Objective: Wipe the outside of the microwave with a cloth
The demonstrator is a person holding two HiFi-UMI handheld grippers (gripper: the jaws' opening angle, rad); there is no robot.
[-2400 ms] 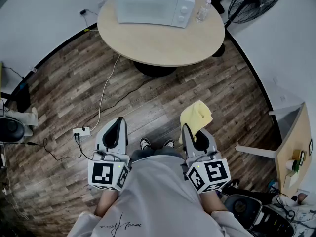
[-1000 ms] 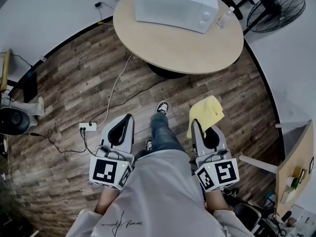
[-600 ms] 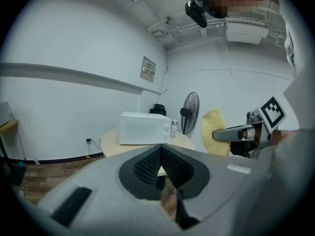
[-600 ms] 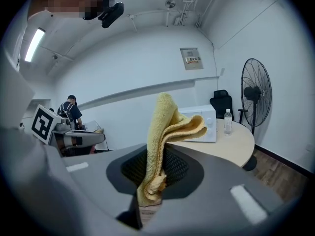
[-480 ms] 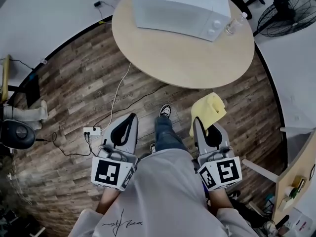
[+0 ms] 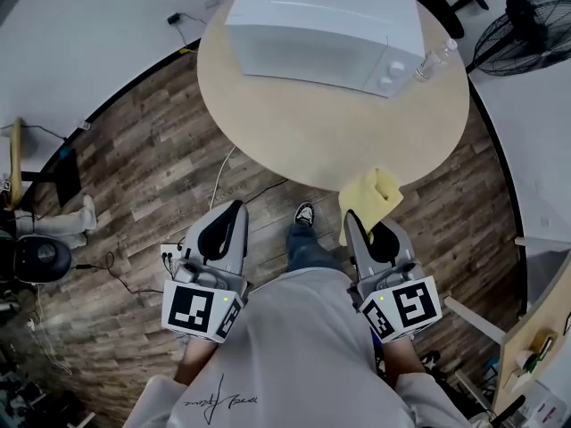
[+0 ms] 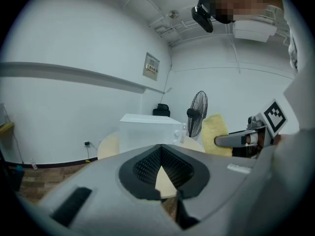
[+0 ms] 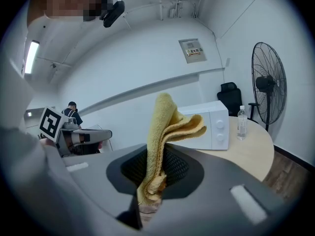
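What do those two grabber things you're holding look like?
The left gripper and right gripper are smooth grey shells that narrow to a tip, with black ribbed pads inside. At the back of each sits a cube with black-and-white square markers. The person wears a light grey shirt.

My head view looks steeply down; both gripper views look level forward, all sharing the microwave [image 6: 326, 29].

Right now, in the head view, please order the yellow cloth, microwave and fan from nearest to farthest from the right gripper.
1. yellow cloth, clamped in the tongs of the right gripper
2. microwave, ahead on the table
3. fan, far right, beyond the table
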